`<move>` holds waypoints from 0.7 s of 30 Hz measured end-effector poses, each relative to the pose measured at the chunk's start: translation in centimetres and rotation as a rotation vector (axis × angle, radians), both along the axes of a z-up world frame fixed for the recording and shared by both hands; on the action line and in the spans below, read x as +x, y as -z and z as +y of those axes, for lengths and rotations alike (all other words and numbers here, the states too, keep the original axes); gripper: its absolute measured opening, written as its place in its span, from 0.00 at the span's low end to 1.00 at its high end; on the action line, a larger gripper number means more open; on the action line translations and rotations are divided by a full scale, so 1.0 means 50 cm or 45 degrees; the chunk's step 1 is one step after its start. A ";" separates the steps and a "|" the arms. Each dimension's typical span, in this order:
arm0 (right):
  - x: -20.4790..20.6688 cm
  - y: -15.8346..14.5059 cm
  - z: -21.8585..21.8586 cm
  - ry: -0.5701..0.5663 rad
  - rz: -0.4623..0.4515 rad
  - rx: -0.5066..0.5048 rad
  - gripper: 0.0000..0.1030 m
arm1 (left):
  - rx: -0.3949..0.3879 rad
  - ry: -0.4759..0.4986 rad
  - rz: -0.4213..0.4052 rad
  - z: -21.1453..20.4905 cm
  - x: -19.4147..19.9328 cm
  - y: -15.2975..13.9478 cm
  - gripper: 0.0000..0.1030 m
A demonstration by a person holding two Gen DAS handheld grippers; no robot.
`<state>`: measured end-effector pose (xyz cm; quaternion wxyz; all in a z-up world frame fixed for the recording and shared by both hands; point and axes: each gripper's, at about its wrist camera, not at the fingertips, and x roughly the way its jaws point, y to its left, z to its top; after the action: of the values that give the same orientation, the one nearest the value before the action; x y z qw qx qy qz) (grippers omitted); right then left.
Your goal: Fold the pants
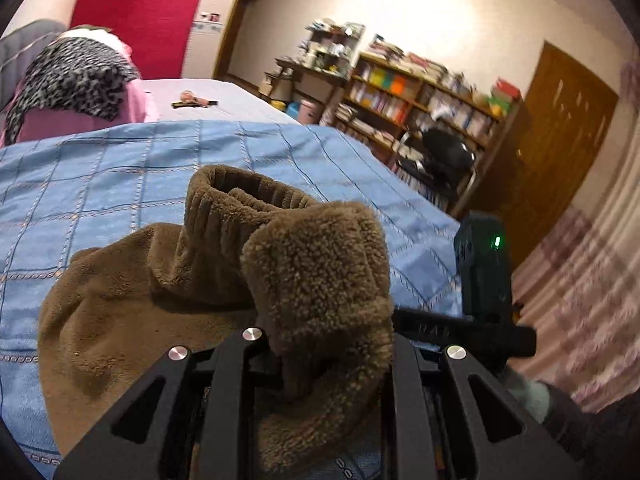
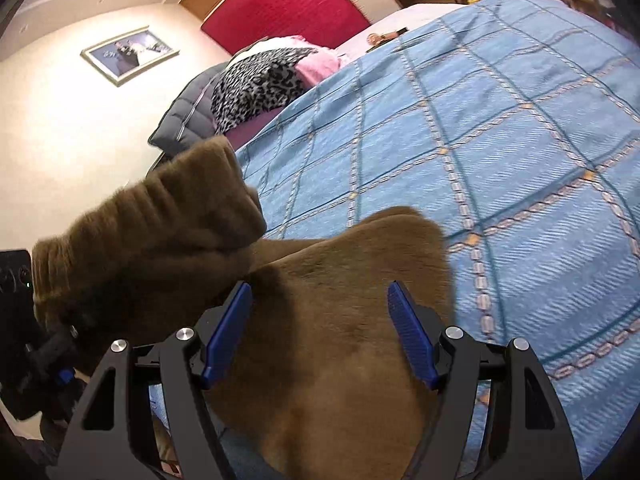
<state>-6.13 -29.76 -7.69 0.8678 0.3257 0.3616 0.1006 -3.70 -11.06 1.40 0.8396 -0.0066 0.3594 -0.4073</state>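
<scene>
While the brown fleece pants (image 1: 132,300) lie bunched on the blue checked bedspread (image 1: 120,160) near its front edge, we are in the middle of carrying one end over: our left gripper (image 1: 320,360) is clamped tight on a thick wad of the fleece, with the ribbed cuff (image 1: 240,200) standing up just beyond it. Our right gripper (image 2: 320,332) hangs over the flatter part of the pants with its jaws standing wide and nothing between the blue pads (image 2: 408,332) (they look clear of the cloth, though the pile makes it hard to be sure). Next, we judge, the held end must be laid flat across the rest, and the right side should pin or smooth the fabric so the fold lines up rather than heaping.
</scene>
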 end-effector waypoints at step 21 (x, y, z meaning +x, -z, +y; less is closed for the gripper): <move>-0.030 0.014 -0.049 0.082 0.025 0.021 0.70 | 0.082 0.254 0.081 -0.051 -0.035 0.085 0.77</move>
<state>-7.64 -32.20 -8.39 0.8643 0.3454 0.3585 0.0724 -5.46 -13.60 -2.86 0.7827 0.0434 0.3976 -0.4768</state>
